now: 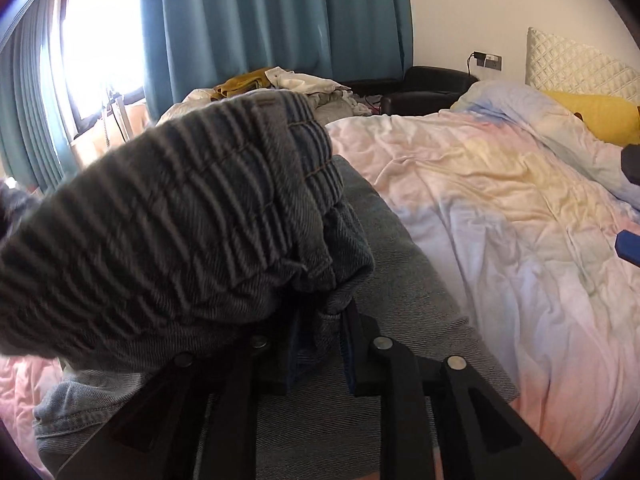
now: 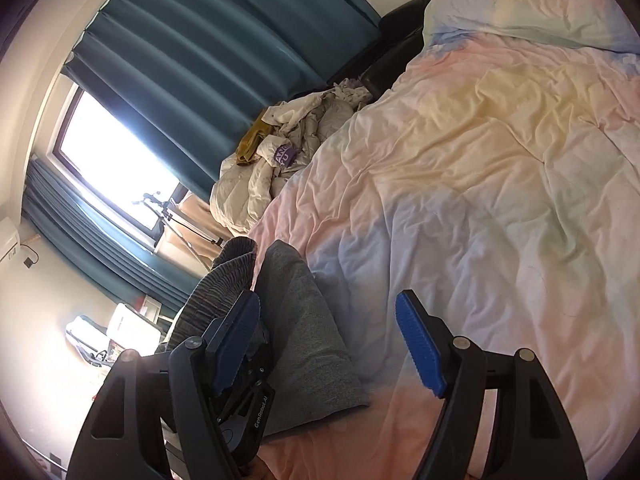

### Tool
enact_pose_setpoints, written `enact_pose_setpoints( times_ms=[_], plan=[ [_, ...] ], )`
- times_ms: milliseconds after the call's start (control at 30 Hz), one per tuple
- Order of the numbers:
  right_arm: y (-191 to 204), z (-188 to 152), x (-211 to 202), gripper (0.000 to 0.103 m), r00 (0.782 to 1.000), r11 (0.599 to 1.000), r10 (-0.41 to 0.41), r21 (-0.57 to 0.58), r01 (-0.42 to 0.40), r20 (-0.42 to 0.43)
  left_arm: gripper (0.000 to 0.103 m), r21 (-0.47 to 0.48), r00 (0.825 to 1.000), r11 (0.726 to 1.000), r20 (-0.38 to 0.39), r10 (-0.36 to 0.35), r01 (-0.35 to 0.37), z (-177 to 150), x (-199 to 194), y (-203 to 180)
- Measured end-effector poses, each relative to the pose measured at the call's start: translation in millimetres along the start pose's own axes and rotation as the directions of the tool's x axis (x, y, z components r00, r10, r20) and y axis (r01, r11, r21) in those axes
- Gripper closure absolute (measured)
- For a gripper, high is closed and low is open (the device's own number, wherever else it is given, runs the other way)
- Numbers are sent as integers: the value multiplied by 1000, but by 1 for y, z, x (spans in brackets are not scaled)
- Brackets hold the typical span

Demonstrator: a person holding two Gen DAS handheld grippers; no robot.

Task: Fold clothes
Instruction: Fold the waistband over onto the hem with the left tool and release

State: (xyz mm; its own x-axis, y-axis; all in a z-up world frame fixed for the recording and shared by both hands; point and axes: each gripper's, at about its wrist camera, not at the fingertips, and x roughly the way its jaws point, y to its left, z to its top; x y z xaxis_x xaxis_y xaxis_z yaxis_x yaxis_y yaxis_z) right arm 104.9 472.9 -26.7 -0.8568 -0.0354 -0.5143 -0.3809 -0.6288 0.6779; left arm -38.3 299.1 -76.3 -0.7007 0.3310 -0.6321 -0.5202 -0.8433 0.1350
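Grey-blue jeans (image 1: 404, 280) lie folded lengthwise on the pastel duvet (image 1: 500, 200). Their ribbed elastic waistband (image 1: 160, 220) is lifted and curled over the flat part, filling the left of the left wrist view. My left gripper (image 1: 320, 344) is shut on a bunch of denim just below that waistband. In the right wrist view the jeans (image 2: 308, 312) run up the left side of the duvet (image 2: 480, 160), with the left gripper (image 2: 244, 392) holding the waistband end (image 2: 224, 280). My right gripper (image 2: 326, 320) hovers open over the jeans' edge, nothing between its blue pads (image 2: 420, 344).
A heap of unfolded clothes (image 1: 280, 84) sits at the bed's far side below teal curtains (image 1: 260, 12). A black armchair (image 1: 424, 84) stands by the wall. A yellow pillow (image 1: 592, 116) and quilted headboard (image 1: 572, 60) are at the right. A bright window (image 2: 116, 160) is left.
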Motion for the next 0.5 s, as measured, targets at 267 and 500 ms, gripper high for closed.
enact_pose_setpoints(
  times_ms=[267, 500],
  plan=[
    [2, -2, 6, 31, 999, 999, 37, 1, -37, -25, 79, -19, 997, 996, -5, -82, 82, 0, -25, 4],
    [3, -4, 9, 31, 989, 990, 136, 53, -133, -56, 78, 7, 991, 991, -8, -137, 137, -7, -72, 18]
  ],
)
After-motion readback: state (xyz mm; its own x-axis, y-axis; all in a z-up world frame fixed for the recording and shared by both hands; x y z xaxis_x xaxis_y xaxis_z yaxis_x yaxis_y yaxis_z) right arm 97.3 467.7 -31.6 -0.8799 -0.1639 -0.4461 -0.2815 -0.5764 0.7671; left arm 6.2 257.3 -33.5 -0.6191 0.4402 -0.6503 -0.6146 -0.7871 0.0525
